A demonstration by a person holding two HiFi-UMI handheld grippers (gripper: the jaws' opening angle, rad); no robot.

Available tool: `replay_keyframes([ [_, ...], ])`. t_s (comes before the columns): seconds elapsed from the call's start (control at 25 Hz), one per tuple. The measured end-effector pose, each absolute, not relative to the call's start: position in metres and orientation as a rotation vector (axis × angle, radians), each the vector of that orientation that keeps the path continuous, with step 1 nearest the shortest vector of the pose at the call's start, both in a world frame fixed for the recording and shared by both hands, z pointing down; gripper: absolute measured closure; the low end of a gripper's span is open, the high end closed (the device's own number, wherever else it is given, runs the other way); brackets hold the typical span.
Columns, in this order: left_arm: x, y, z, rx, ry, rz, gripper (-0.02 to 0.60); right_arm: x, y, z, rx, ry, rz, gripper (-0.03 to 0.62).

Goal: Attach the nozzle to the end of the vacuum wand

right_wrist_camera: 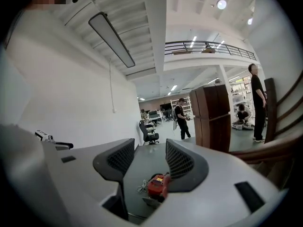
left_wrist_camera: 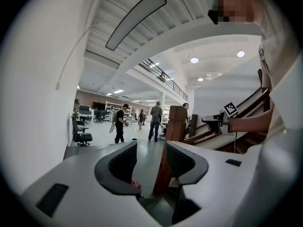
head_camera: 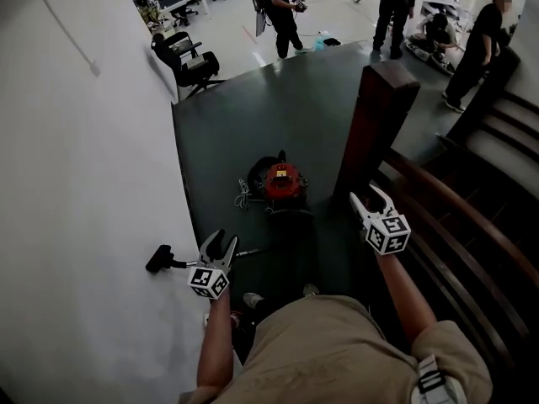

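While both grippers hang above the dark floor, the left gripper (head_camera: 221, 244) has its jaws partly apart and empty, and the right gripper (head_camera: 368, 199) is likewise open and empty. The black nozzle (head_camera: 158, 259) shows against the white wall (head_camera: 76, 225), just left of the left gripper.

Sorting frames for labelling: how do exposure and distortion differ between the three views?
Head view: dark floor murky beside the bright white wall, red vacuum still clear. Left gripper view: fisheye, black corners, ceiling lamp bowed. Right gripper view: same fisheye, ceiling spotlight blown out.
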State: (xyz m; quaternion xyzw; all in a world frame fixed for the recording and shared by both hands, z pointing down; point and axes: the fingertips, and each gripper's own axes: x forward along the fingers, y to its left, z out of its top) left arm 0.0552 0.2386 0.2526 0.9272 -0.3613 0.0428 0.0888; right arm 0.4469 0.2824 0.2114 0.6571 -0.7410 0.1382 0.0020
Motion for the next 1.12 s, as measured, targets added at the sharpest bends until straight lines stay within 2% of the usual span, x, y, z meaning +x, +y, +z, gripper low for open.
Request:
replay_keyframes([
  [0.08, 0.062, 0.243, 0.263, 2.747, -1.053, 0.156, 0.393, 0.446, 0.285, 0.225, 2.056, -2.304, 0.499, 0.387],
  [0.16, 0.065, 0.245, 0.268, 2.73, -1.04, 0.17, 0.393, 0.442, 0.287, 0.233, 2.056, -2.266, 0.546, 0.482],
  [0.2, 0.067, 0.246, 0.269, 2.719, -1.034, 0.172, 0.393, 0.438, 0.287, 0.234, 2.048, -2.261, 0.548, 0.49],
  [0.68, 0.085, 0.247, 0.254, 2.749, -0.962, 0.183, 0.393, 0.384, 0.284, 0.222, 1.928, -2.416, 0.48, 0.497],
  [1.12, 0.115, 0.26, 0.252, 2.766, -0.89, 0.155, 0.393, 0.385, 0.297, 0.239, 1.916, -2.439, 0.586, 0.497],
])
